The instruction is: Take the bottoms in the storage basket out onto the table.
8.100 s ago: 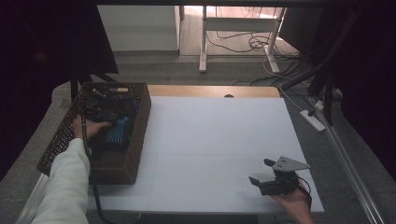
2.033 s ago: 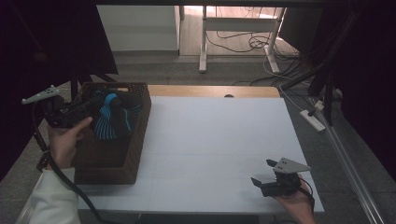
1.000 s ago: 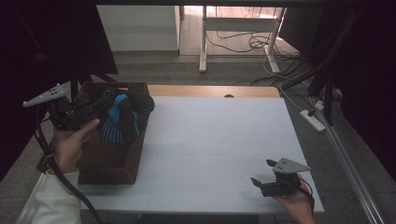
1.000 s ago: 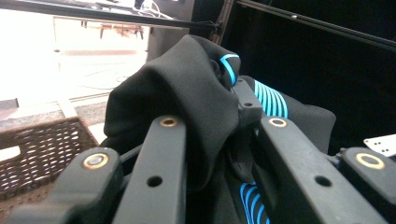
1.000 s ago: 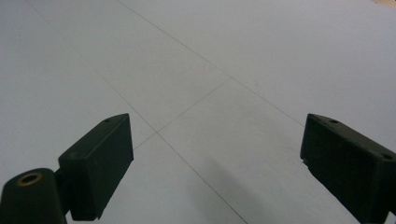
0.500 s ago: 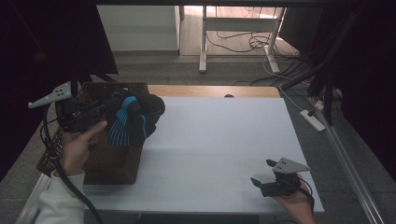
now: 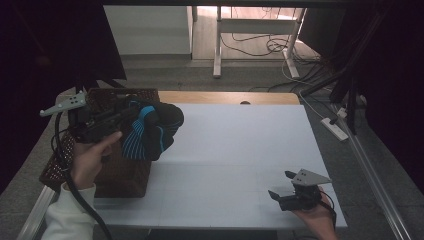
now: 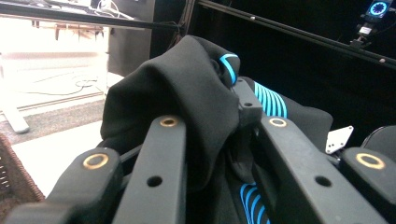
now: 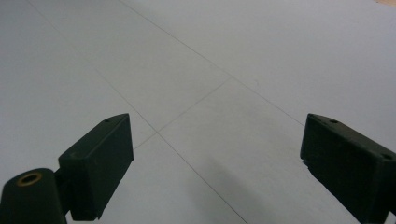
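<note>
The left hand point(image 7: 90, 157) is holding its tool point(image 7: 131, 116) level, squeezing a black-and-blue cloth point(image 7: 152, 131) hanging at the tool's 3 o'clock end, above the basket point(image 7: 117, 177).

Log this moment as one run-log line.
left gripper: shut on black-and-blue garment, above basket edge | right gripper: open, empty, over white table

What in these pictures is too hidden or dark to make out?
- Basket contents: in the high view the hand and the black cloth with blue stripes cover it.
- Left gripper tips: in its own view, buried in the cloth.
- Room at the left: too dark.
</note>
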Demonstrator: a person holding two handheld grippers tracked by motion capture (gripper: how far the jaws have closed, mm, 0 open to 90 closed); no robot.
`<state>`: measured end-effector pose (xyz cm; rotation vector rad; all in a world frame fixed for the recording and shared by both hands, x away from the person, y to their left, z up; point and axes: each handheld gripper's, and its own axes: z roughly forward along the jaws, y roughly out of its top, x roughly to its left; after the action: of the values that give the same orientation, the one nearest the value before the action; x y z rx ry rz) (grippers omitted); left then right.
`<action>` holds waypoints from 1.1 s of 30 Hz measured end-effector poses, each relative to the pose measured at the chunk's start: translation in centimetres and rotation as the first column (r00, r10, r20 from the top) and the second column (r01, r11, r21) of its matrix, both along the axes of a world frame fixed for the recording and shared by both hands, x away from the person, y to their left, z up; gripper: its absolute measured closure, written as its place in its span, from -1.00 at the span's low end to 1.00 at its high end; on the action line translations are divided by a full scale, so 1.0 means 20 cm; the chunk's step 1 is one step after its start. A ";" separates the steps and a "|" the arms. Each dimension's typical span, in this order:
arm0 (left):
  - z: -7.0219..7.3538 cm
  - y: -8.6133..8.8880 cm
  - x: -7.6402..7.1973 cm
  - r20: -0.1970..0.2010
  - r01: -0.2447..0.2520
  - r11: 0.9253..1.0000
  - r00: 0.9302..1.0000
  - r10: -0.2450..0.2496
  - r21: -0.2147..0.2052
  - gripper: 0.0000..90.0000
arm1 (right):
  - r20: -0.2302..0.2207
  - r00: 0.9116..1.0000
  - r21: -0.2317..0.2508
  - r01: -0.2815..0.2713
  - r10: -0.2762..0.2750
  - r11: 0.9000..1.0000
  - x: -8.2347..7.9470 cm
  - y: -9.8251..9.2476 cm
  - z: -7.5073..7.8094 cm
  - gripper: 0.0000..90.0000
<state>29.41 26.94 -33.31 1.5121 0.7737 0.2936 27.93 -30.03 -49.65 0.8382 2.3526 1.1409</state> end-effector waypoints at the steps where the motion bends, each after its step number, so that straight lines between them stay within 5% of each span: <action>1: 0.00 -0.01 0.00 0.001 0.000 1.000 1.000 0.000 0.001 0.74 | 0.001 1.000 0.001 0.001 -0.001 1.000 0.00 0.00 0.00 -0.79; 33: 0.03 -0.26 0.02 0.022 0.115 0.993 0.993 -0.115 -0.012 0.74 | 0.004 1.000 -0.004 0.001 -0.001 1.000 0.00 0.00 0.00 -0.79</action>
<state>29.72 21.83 -32.64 1.5324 0.6677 0.2174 27.91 -30.00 -49.64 0.8344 2.3501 1.1365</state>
